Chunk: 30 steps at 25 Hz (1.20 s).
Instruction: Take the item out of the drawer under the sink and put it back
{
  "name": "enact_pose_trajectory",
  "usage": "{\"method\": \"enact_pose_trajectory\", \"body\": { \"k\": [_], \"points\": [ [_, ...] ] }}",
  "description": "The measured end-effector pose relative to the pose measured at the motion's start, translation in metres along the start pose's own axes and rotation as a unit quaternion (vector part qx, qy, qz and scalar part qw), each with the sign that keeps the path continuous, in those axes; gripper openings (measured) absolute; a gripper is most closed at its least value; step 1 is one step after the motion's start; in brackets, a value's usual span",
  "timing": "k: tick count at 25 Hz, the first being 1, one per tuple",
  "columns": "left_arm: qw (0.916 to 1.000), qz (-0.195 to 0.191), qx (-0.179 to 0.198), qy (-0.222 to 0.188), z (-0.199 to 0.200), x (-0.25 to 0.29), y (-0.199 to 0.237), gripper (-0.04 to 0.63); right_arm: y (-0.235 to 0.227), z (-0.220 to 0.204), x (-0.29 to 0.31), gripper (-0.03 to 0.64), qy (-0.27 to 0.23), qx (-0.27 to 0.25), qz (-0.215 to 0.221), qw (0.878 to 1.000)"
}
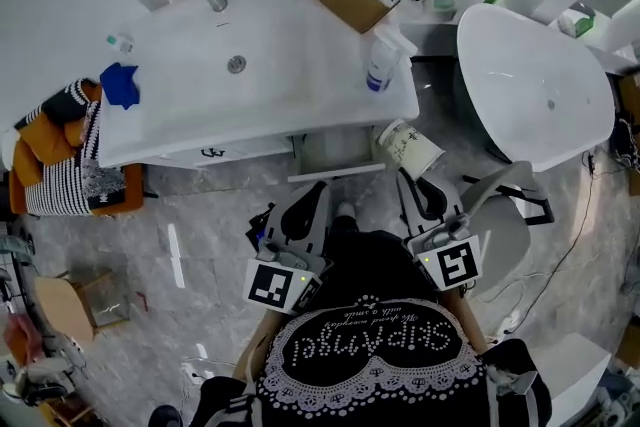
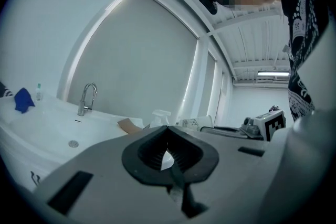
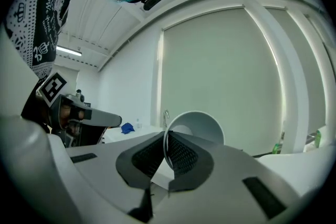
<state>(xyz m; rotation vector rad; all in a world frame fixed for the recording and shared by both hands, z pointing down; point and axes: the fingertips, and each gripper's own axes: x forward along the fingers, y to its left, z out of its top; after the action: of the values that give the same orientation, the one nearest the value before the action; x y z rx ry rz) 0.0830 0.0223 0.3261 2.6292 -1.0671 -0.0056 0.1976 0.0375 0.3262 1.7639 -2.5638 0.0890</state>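
editor: paper cup [image 3: 197, 126] at the right gripper [image 3: 167, 152]: how is it held, and how will it handle?

photographer: the right gripper is pinching the cup's thin wall at the rim, with the cup tipped on its side just ahead of the tips. it hangs above and in front of the drawer [image 1: 335, 173] under the sink [image 1: 236, 63]. it looks light and soft-walled. a hard squeeze would likely crease it, and the rolled rim is probably the stiffest place to take hold. the left gripper [image 2: 169, 152] is pressed together on nothing, beside the right one.

editor: what can't be made out?

photographer: the drawer's inside, hidden beneath both grippers and the person's body. whether the drawer stands open is unclear. the cup's print is too small to read, and i cannot tell whether anything sits inside it.
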Motion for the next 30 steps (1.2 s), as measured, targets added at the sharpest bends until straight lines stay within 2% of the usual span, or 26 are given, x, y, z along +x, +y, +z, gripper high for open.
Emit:
{"method": "enact_pose_trajectory", "body": {
  "k": [7, 18, 20, 22, 25, 30],
  "points": [
    [0.9998, -0.017, -0.007, 0.004, -0.002, -0.001, 0.003, 0.005, 0.01, -0.011, -0.002, 0.025, 0.008, 0.023, 0.002, 1.0],
    [0.9997, -0.011, -0.005, 0.02, -0.01, -0.001, 0.007, 0.005, 0.015, -0.011, -0.002, 0.025, 0.009, -0.002, 0.003, 1.0],
    [0.9996, -0.023, 0.004, 0.017, -0.008, -0.002, 0.001, 0.005, 0.015, -0.01, -0.003, 0.025, 0.009, -0.003, 0.002, 1.0],
    [0.9991, -0.041, 0.009, -0.003, -0.001, -0.002, -0.007, 0.005, 0.017, -0.01, -0.003, 0.025, 0.009, -0.006, 0.002, 1.0],
    [0.9981, -0.056, 0.002, -0.026, 0.005, -0.004, -0.011, 0.005, 0.021, -0.01, -0.003, 0.025, 0.01, -0.009, 0.004, 1.0],
    [0.9982, -0.059, -0.013, -0.002, -0.008, -0.009, -0.004, 0.005, 0.024, -0.011, -0.006, 0.025, 0.014, -0.011, -0.002, 1.0]
  ]
}}
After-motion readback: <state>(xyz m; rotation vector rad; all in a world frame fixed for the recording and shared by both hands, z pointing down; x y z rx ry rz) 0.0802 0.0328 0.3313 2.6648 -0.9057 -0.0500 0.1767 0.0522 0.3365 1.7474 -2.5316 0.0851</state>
